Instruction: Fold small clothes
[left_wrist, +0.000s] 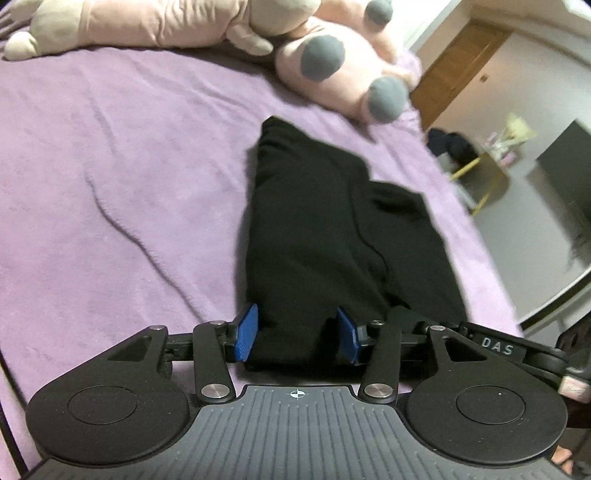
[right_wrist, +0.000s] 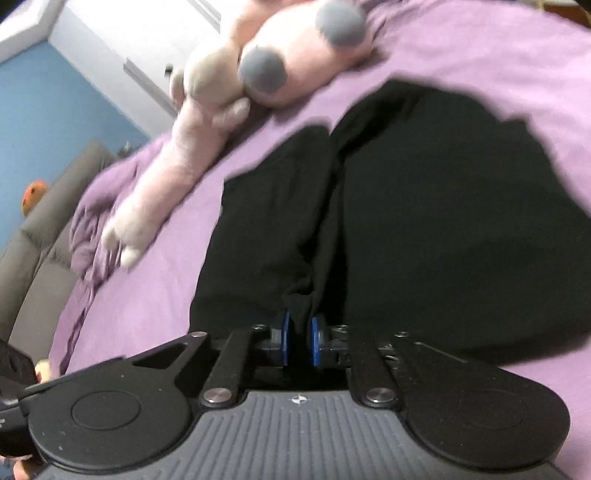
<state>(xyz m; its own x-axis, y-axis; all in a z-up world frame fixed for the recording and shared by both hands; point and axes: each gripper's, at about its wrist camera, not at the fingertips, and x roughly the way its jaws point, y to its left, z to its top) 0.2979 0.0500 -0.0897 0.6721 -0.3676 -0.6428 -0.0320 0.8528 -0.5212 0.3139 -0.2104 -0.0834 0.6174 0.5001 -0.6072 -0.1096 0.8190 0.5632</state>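
Note:
A black garment (left_wrist: 325, 229) lies folded lengthwise on the purple bed cover (left_wrist: 110, 184). My left gripper (left_wrist: 297, 338) has its blue pads (left_wrist: 246, 336) set wide apart around the garment's thick near end, with cloth filling the gap; it looks open around it. In the right wrist view the same black garment (right_wrist: 424, 206) spreads across the bed. My right gripper (right_wrist: 299, 341) is nearly closed, its blue pads (right_wrist: 285, 341) pinching a bunched fold of the black cloth at its near edge.
A large pink and beige plush toy (left_wrist: 332, 74) with grey spots lies at the far side of the bed, and shows in the right wrist view (right_wrist: 229, 92). The bed's right edge drops to a floor with a wooden door (left_wrist: 454, 70) and clutter.

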